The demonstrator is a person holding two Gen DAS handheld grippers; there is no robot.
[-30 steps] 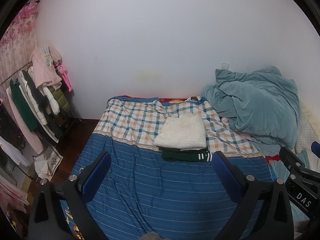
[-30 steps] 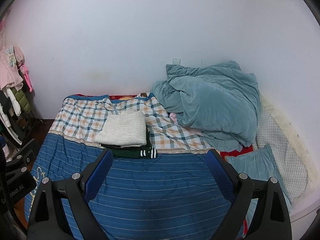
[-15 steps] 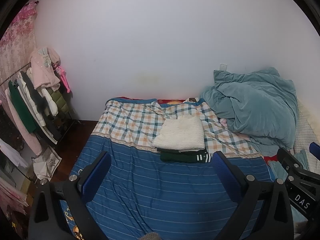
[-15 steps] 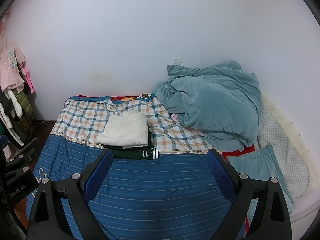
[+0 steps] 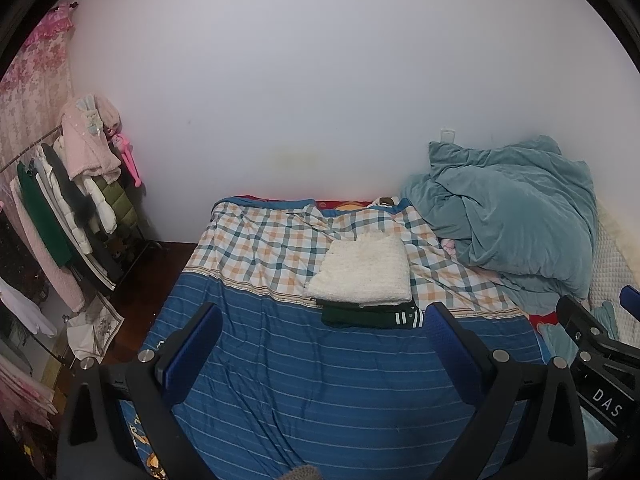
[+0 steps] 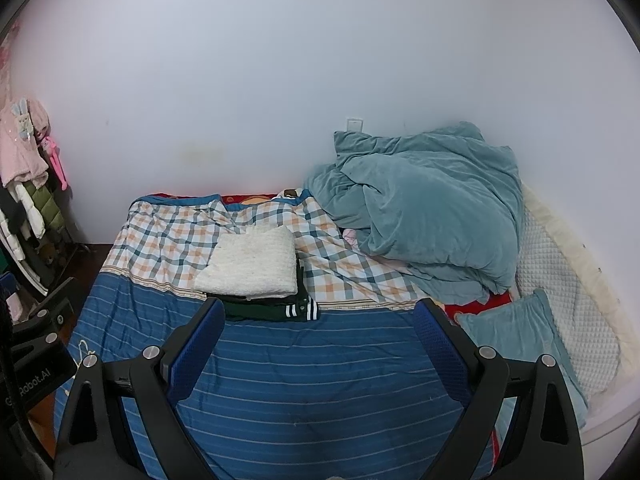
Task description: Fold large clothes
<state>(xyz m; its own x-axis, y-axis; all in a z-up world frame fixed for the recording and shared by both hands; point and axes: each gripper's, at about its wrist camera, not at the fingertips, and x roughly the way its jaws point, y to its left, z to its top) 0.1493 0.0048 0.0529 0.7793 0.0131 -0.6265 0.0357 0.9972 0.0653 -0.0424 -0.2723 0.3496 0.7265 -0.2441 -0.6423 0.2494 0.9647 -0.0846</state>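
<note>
Overhead, the left gripper hangs with its blue-padded jaws spread wide and nothing between them; the right gripper is likewise released and empty. Just ahead of both, slightly beyond the fingertips, a folded white fleece garment lies stacked on a folded dark green garment with white stripes, on the blue striped and checked bedspread. Farther ahead to the right sits a rumpled teal duvet. Beside the left claw, the other tool's body reads "DAS"; beside the right claw, partly cut off, "Robot.AI".
</note>
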